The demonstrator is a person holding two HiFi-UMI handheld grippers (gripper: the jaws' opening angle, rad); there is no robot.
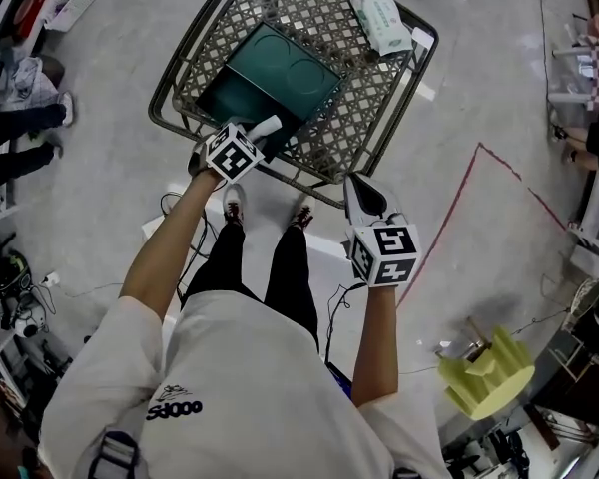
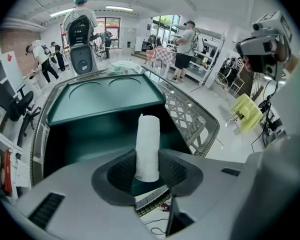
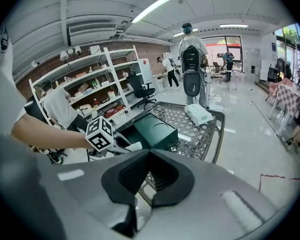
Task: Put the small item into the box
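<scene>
A small white roll [image 1: 267, 127] sticks out of my left gripper [image 1: 260, 136], which is shut on it just above the near edge of the dark green box [image 1: 280, 68]. In the left gripper view the roll [image 2: 148, 145] stands upright between the pads of that gripper [image 2: 148, 173], with the box's open hollow [image 2: 90, 136] right behind it and its lid [image 2: 107, 95] folded back. My right gripper [image 1: 365, 196] hovers by the cart's near right rim, shut on nothing. Its own view shows that gripper [image 3: 150, 176], the box [image 3: 154, 129] and the roll [image 3: 134, 146].
The box lies in a lattice shopping cart [image 1: 379, 153] together with a white tissue pack [image 1: 381, 20]. A red tape line [image 1: 459, 198] and a yellow foam piece [image 1: 487, 372] are on the floor at right. Shelves [image 3: 90, 84] and several people stand around.
</scene>
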